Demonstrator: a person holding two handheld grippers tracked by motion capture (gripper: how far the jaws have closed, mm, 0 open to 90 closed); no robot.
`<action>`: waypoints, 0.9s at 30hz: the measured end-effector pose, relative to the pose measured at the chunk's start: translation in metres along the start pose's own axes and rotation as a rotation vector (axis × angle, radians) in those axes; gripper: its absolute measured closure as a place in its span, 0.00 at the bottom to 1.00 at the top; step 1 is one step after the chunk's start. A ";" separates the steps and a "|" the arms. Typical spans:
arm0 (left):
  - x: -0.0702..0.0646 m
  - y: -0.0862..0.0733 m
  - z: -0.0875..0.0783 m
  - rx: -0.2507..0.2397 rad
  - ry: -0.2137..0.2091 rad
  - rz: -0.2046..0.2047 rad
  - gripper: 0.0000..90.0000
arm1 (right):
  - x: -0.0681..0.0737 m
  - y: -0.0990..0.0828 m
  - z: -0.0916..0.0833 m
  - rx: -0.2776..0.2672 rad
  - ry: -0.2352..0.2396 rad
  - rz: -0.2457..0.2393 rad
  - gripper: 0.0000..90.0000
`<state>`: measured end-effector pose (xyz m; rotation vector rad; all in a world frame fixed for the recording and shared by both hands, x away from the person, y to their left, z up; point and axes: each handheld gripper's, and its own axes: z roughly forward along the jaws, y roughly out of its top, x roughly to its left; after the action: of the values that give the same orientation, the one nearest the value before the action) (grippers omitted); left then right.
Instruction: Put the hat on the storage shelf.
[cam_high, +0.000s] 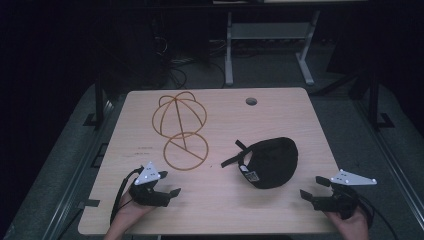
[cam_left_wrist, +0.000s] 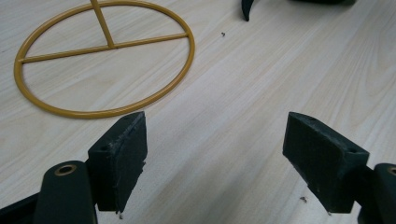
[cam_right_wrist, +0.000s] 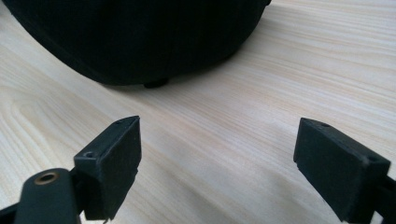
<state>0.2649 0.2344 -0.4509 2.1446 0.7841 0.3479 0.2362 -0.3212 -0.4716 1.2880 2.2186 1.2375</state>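
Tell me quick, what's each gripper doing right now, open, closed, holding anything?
Left gripper: open, holding nothing, near the gold wire stand.
Right gripper: open, holding nothing, aimed at the black cap.

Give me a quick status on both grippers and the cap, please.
Left gripper and right gripper open, empty. Black cap on table, untouched. Gold wire hat stand clear of cap.

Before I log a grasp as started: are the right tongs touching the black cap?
Apart. In the right gripper view, bare table lies between the open right tongs and the black cap; the high view shows the same gap.
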 end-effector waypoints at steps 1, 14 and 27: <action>0.000 0.000 0.000 0.002 -0.001 0.003 0.24 | 0.000 0.000 0.000 0.002 0.001 -0.003 0.16; -0.005 0.002 0.002 -0.002 -0.033 0.006 0.24 | 0.007 0.002 -0.002 -0.008 -0.003 -0.007 0.16; -0.014 0.008 0.015 0.039 -0.084 0.040 0.24 | 0.003 0.001 -0.003 -0.015 0.004 -0.004 0.16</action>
<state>0.2645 0.2125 -0.4540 2.1988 0.7061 0.2640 0.2331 -0.3200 -0.4687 1.2754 2.2092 1.2539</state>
